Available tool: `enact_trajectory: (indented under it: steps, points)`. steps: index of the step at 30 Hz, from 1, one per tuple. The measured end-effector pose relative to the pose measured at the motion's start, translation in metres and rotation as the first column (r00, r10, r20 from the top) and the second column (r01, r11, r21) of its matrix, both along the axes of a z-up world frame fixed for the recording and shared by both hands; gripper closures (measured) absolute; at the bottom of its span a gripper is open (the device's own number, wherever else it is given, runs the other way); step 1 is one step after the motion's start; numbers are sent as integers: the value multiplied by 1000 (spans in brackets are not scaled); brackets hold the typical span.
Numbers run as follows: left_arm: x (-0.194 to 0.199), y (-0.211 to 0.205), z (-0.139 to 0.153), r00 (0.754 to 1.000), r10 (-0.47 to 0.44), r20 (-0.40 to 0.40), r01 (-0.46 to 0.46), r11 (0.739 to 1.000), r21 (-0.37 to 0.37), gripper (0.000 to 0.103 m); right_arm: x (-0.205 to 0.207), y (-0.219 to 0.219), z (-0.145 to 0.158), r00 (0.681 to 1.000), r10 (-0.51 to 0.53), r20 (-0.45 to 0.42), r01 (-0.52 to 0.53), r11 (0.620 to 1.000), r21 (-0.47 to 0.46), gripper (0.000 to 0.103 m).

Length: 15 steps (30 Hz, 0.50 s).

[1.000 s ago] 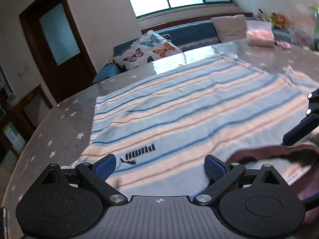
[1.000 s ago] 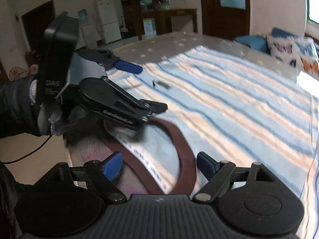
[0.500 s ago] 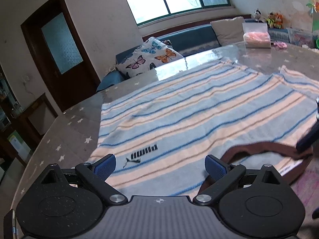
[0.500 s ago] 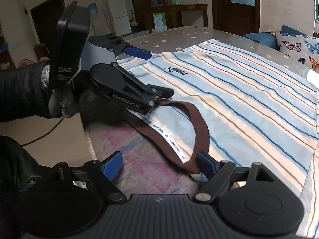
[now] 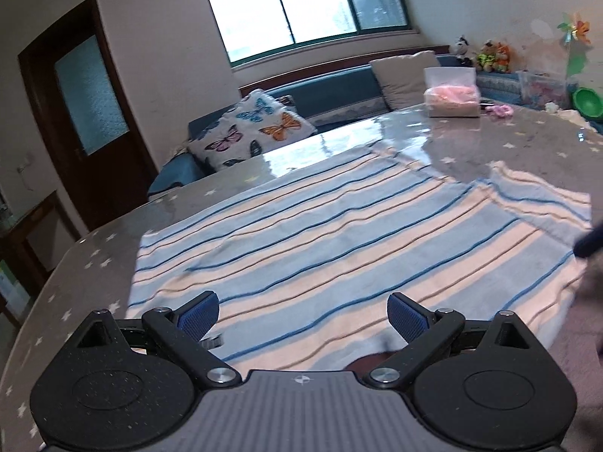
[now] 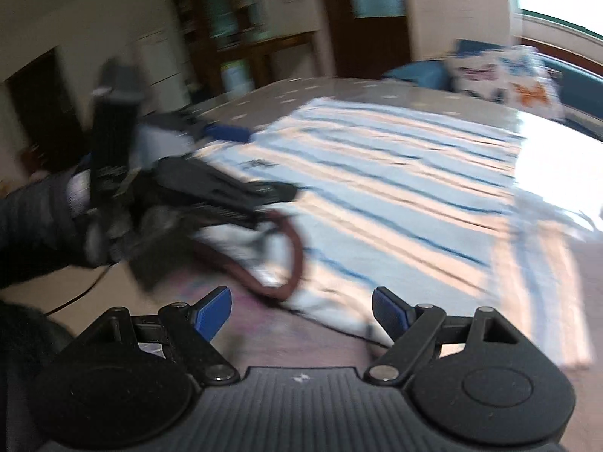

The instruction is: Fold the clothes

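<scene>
While the striped shirt (image 5: 339, 248) lies spread flat on the star-print desk (image 5: 79, 263), front up, nothing is folded yet. Brown collar (image 6: 286, 260) sits at the shirt's near edge, a short sleeve (image 5: 542, 203) sticks out on the far right side of it. Butterfly pillow (image 5: 256, 128) on the sofa is well beyond the shirt's far hem; a clear box (image 5: 452, 92) stands on the desk past the sleeve.

Step, my read: setup for the first fold, both tools hovering at the collar end, no cloth picked up. Next move likely needs each tongs to drop onto a shoulder or side edge of the shirt, pinch one layer cleanly, then carry it across toward the midline. Risk: snagging the collar band instead of the shoulder.

Left tongs (image 5: 303, 314): spread wide, blue pads (image 5: 199, 310) above the shirt's near edge, nothing between them. In the right-wrist view the same tool sits just left of the collar; blur there, contact unclear.

Right tongs (image 6: 301, 310): also wide apart, empty, just short of the collar, over bare desk and the shirt's near edge. That frame is motion-blurred.
</scene>
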<state>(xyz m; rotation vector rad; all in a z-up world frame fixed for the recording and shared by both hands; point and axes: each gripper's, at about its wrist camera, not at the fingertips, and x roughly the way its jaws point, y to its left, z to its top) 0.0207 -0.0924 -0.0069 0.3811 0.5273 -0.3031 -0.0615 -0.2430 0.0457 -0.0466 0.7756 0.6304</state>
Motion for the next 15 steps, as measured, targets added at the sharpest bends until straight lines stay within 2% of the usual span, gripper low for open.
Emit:
enact_trajectory:
  steps: [4, 10, 12, 15]
  points:
    - [-2, -19, -4, 999, -48, -11, 48, 999, 1, 5, 4, -38, 1, 977, -210, 25, 210, 978, -11, 22]
    - [-12, -36, -10, 995, -97, -28, 97, 995, 10, 5, 13, -86, -7, 886, -460, 62, 463, 885, -49, 25]
    - [-14, -39, -13, 994, -104, -34, 105, 994, 14, 5, 15, -97, -12, 859, -507, 74, 512, 856, -72, 31]
    - [-16, -42, -16, 993, -109, -45, 110, 994, 23, 5, 20, -110, -21, 815, -577, 50, 579, 812, -78, 37]
